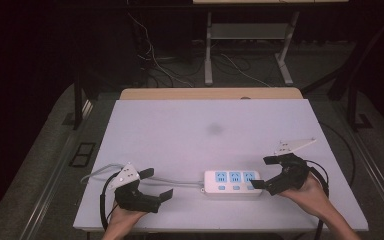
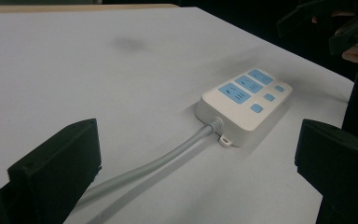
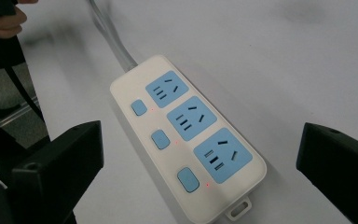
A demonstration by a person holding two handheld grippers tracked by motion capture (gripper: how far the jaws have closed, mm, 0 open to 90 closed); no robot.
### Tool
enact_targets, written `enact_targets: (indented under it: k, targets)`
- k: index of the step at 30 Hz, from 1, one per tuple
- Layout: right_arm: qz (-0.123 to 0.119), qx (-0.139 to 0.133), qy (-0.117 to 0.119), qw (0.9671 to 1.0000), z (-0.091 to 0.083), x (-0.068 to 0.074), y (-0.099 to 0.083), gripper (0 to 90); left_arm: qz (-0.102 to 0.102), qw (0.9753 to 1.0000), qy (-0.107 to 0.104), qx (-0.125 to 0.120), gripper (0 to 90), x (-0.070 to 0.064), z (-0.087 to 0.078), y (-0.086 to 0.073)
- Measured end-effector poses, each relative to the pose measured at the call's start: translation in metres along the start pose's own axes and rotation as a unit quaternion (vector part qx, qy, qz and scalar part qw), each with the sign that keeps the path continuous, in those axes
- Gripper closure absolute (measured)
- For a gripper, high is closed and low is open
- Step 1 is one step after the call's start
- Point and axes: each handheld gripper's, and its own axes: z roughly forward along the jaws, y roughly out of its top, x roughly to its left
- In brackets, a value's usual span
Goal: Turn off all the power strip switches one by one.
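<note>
A white power strip (image 1: 232, 183) with three blue sockets and three blue switches lies near the front of the white table (image 1: 190, 130); its grey cable (image 1: 177, 181) runs left. In the left gripper view the strip (image 2: 244, 103) lies ahead with its cable (image 2: 168, 158) coming toward the jaws. The strip (image 3: 191, 135) sits between the jaws in the right gripper view, and small red lights glow beside its switches. My left gripper (image 1: 160, 184) stands open at the front left, over the cable. My right gripper (image 1: 264, 172) is open just at the strip's right end.
A wooden strip (image 1: 210, 93) borders the table's far edge. A faint dark smudge (image 1: 214, 129) marks the table's middle. Beyond stand metal desk legs (image 1: 208, 50) and loose cables (image 1: 155, 60) on the floor. Dark floor surrounds the table.
</note>
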Motion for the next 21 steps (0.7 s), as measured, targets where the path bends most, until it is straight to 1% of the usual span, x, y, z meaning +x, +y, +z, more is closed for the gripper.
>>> enact_targets:
  k: [7,13,16,17,18,19,20,21]
  targets:
    - [-0.016,0.03,0.004,0.9994,0.008,0.0,0.007,0.4,0.0,1.0,0.0,0.001,0.0,0.0,0.0,0.0]
    - [-0.031,0.049,0.009,0.9983,0.013,0.001,0.011,0.5,0.0,1.0,0.0,0.0,0.0,0.0,0.0,0.0]
    - [-0.041,0.068,0.017,0.9967,0.016,0.002,0.015,0.5,0.001,1.0,-0.001,0.001,0.0,0.0,0.0,0.0]
    - [-0.048,0.075,0.021,0.9958,0.017,0.002,0.016,0.5,0.001,1.0,-0.001,0.001,0.0,0.0,0.0,0.0]
    - [-0.048,0.075,0.021,0.9958,0.017,0.002,0.016,0.5,0.001,1.0,-0.001,0.001,0.0,0.0,0.0,0.0]
    - [-0.064,0.089,0.027,0.9936,0.018,0.003,0.018,4.3,0.001,1.0,-0.001,0.001,0.0,0.0,0.0,0.0]
    - [-0.064,0.089,0.027,0.9936,0.018,0.003,0.018,4.3,0.001,1.0,-0.002,0.0,0.0,0.0,0.0,0.0]
    - [-0.077,0.095,0.035,0.9919,0.019,0.004,0.02,4.9,0.002,1.0,-0.002,0.001,0.0,0.0,0.0,0.0]
